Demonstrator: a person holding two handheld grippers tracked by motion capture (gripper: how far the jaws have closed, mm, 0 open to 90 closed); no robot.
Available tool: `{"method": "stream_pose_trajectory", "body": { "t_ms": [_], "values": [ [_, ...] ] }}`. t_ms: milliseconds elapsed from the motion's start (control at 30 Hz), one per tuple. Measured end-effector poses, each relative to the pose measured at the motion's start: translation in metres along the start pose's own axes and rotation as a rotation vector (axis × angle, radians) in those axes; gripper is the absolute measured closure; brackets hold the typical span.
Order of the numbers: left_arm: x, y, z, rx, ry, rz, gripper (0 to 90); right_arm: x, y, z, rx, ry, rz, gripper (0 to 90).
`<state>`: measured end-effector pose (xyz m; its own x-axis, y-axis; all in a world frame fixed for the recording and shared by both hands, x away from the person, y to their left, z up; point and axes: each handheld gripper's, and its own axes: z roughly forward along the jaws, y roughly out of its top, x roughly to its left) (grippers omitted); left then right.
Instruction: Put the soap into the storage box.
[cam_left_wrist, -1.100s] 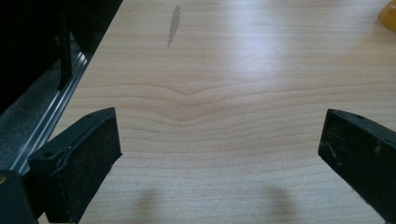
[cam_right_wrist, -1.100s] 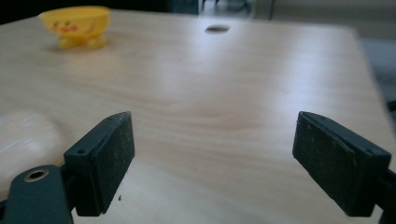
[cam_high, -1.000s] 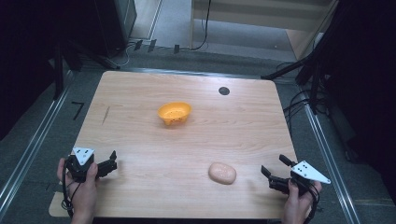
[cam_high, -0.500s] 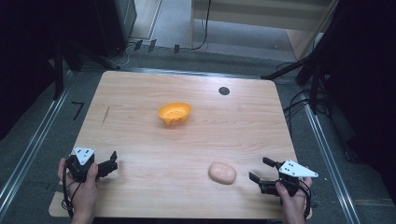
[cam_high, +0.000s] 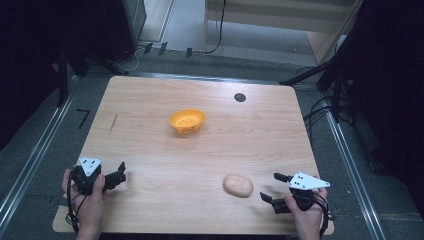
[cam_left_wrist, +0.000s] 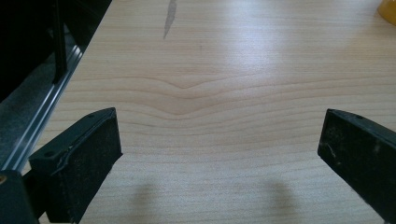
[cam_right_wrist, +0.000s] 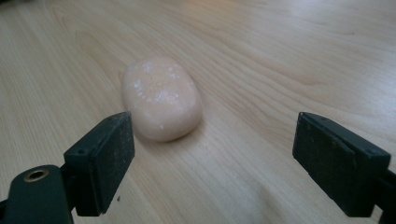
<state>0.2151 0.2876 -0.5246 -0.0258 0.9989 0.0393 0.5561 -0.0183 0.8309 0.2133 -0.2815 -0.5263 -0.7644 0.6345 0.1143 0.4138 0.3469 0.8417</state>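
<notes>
Approach seems to be in hand: the right gripper (cam_high: 274, 188) is held wide open just beside the pink lump (cam_high: 238, 185), which lies on the table (cam_high: 150, 105) near its front edge. A short advance is needed before closing. The left gripper (cam_high: 118, 174) is held wide open and empty

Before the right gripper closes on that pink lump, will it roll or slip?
The pink lump looks rounded and smooth, so it may squirt from the right gripper. It lies flat and low, so it probably won't roll far. How firm it is, I cannot tell.
</notes>
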Motion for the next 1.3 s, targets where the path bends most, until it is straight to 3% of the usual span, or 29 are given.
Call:
{"method": "stream_pose_trajectory", "body": {
  "t_ms": [567,833,1000,1167,1300],
  "values": [
    [0.003,0.0,-0.001,-0.007,-0.027,-0.026,0.0,0.0,0.014,0.016,0.122,0.055,-0.103,14.6],
    [0.0,0.001,0.001,-0.002,-0.021,0.007,0.0,-0.003,0.028,0.024,0.158,0.088,-0.113,13.7],
    [-0.002,0.001,0.001,-0.003,-0.025,0.007,0.1,-0.004,0.034,0.026,0.166,0.091,-0.108,13.3],
    [-0.001,0.001,0.001,-0.002,-0.036,0.004,0.1,-0.004,0.038,0.032,0.202,0.11,-0.132,13.4],
    [0.0,0.001,0.002,-0.004,-0.037,0.003,0.1,-0.002,0.039,0.037,0.202,0.151,-0.145,22.0]
  ]
}}
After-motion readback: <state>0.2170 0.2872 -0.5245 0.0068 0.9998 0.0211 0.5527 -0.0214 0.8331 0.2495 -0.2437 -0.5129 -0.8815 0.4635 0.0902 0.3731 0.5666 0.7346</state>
